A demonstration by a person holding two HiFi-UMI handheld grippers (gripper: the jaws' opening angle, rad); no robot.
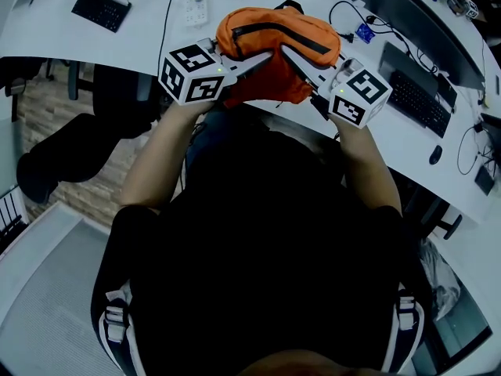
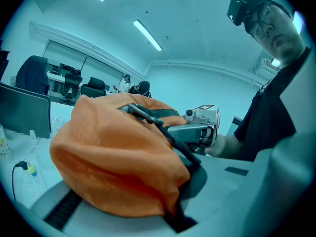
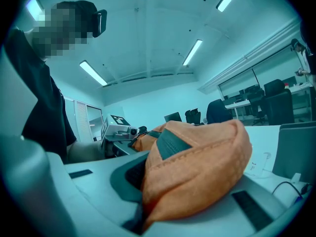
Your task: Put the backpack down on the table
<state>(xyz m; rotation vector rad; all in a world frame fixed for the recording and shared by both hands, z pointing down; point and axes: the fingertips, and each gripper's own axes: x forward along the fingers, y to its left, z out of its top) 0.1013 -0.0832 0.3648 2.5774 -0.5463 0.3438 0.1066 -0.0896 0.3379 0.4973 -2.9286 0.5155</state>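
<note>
A person in a black shirt (image 1: 258, 241) is reaching both bare forearms forward, each hand carrying a white cube with black square markers, one on the left (image 1: 192, 73) and one on the right (image 1: 360, 92). The left hand-held gripper (image 1: 264, 56) is pinching the orange fabric backpack (image 1: 274, 22) from the left, its jaws pressed together on a fold of the cloth. The right hand-held gripper (image 1: 291, 55) is doing the same from the right, its jaws clamped tight on the fabric beside a dark strap. The backpack, with a black zipper strip (image 1: 282, 34) running across its top, is hanging between the two at the near edge of the curved white surface (image 1: 47, 41); its upper part is lying over the surface and its lower part is drooping in front of the edge. Whether its underside is touching the surface cannot be told. Farther back, a white power strip (image 1: 196, 8) and a black keyboard (image 1: 100, 10) are lying on the surface, and to the right a second black keyboard (image 1: 419, 92) is lying near a black mouse (image 1: 435, 155).
</note>
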